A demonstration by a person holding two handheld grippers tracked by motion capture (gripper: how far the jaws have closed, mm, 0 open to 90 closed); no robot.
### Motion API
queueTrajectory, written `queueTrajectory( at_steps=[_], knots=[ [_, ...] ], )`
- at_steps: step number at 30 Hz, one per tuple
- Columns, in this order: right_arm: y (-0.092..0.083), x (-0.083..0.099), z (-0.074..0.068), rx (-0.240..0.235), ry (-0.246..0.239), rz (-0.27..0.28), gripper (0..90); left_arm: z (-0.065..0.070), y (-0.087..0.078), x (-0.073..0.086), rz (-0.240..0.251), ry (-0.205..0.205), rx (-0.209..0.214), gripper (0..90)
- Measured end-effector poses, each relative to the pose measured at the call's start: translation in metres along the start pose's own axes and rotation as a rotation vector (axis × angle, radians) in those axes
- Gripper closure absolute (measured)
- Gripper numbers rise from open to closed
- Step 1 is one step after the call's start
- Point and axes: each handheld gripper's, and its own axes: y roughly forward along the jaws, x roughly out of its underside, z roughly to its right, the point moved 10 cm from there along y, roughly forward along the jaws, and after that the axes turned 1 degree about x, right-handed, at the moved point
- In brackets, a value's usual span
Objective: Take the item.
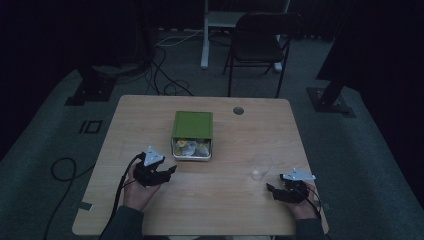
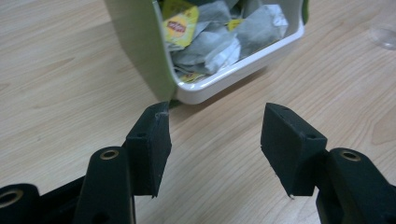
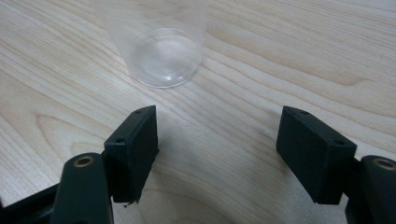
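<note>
Green-lidded white box (image 1: 192,135) of crinkled paper tea bags (image 2: 219,37), frame centre; clear plastic cup (image 1: 261,167) lower right; left gripper (image 1: 167,172) jaws apart, empty; right gripper (image 1: 272,190) likewise; pale woodgrain table (image 1: 225,200)

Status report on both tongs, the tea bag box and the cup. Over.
Left tongs open, empty, just short of tea bag box. Right tongs open, empty, facing clear cup. Nothing in the way.

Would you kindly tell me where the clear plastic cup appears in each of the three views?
High view: the clear plastic cup stands right of centre on the wooden table, just ahead of the right gripper.
Left gripper view: only its edge shows at the upper right border.
Right gripper view: upper centre, ahead of the open jaws.
Shared landmark: the light wood-grain tabletop.
</note>
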Motion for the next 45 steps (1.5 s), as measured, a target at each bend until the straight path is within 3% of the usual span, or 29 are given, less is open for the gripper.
queueTrajectory(
  at_steps=[16,30,40,45],
  knots=[
    [0.000,0.000,0.000,0.000,-0.001,0.000,29.1,0.020,0.015,-0.012,0.019,0.041,0.081,42.0],
    [0.000,0.000,0.000,0.001,-0.002,0.001,29.0,0.030,0.021,-0.019,0.020,0.059,0.109,42.6],
    [0.000,0.000,0.000,0.001,-0.004,0.001,29.0,0.036,0.028,-0.029,0.052,0.095,0.101,41.8],
    [0.000,0.000,0.000,0.001,-0.004,0.002,29.0,0.040,0.033,-0.032,0.055,0.093,0.119,41.7]
  ],
)
